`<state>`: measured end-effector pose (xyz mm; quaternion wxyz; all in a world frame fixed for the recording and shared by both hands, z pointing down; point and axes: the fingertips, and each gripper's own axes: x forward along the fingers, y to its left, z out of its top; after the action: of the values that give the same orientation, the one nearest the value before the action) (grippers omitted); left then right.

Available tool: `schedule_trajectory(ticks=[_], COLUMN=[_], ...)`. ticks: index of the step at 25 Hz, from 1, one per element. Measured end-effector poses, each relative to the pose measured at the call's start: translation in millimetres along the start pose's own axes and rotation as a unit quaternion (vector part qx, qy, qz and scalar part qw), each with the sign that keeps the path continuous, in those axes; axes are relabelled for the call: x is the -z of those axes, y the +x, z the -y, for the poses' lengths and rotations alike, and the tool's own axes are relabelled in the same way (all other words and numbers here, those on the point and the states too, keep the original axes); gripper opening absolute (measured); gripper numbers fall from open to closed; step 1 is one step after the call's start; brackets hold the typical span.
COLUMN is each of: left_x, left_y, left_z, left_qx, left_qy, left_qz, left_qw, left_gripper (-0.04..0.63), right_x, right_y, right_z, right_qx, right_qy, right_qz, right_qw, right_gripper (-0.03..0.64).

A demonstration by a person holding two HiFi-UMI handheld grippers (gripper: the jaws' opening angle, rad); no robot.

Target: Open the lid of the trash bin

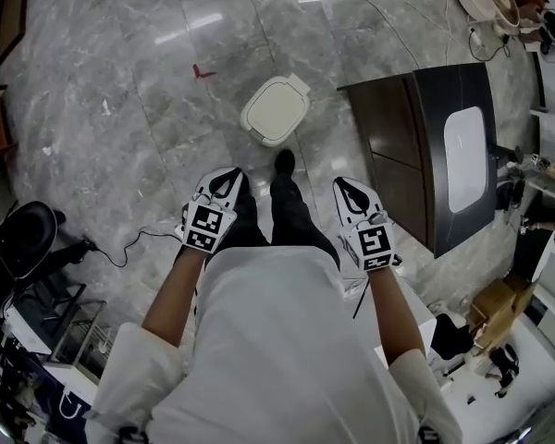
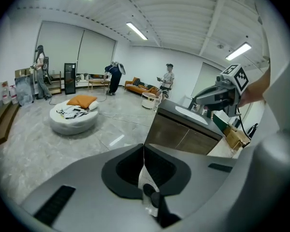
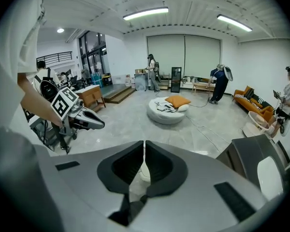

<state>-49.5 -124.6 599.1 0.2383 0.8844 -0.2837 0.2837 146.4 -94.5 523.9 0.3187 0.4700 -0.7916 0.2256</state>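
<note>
The trash bin [image 1: 276, 109] stands on the grey marble floor [image 1: 120, 118] straight ahead of you. Its cream lid is down flat, with a small tab sticking out at the far right corner. Your dark shoe [image 1: 284, 162] is planted just on the near side of it.

Neither of your grippers touches the bin. Both sit nearer to you than the shoe, one on each side of your legs, pointing toward the far side.

Your left gripper [image 1: 228, 176] has its fingers pressed together. Its own view shows only a thin seam between the pads, with nothing caught there. Your right gripper [image 1: 348, 186] is the same: its fingers meet at the tips and it has hold of nothing.

To the right of the bin stands a dark cabinet [image 1: 416, 155] with a white basin [image 1: 465, 158] set into its top. On the far left of the bin there is a small red mark [image 1: 202, 70] on the floor. On the near left, a black cable [image 1: 134, 243] trails across the marble.

Far across the room, your right gripper view shows a round white floor cushion [image 3: 166, 112] with an orange pillow [image 3: 177, 101] lying on it.
</note>
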Motion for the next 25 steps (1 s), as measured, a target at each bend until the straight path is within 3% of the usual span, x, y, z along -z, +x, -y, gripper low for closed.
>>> schedule_trajectory(ticks=[13, 25], left_x=[34.1, 112.4], left_y=[89.4, 160.1], left_z=[-13.3, -26.1], left_qx=[-0.056, -0.074], left_qy=[-0.032, -0.037], left_qz=[-0.045, -0.109], left_qw=[0.9969, 0.9907], left_gripper=[0.018, 0.020], right_x=[29.5, 71.2], right_y=[56.8, 115.3], right_z=[33.1, 30.4], right_qx=[-0.082, -0.131], right_qy=[-0.007, 0.029], right_qz=[-0.044, -0.067], right_qw=[0.996, 0.989], right_gripper=[0.032, 0.034])
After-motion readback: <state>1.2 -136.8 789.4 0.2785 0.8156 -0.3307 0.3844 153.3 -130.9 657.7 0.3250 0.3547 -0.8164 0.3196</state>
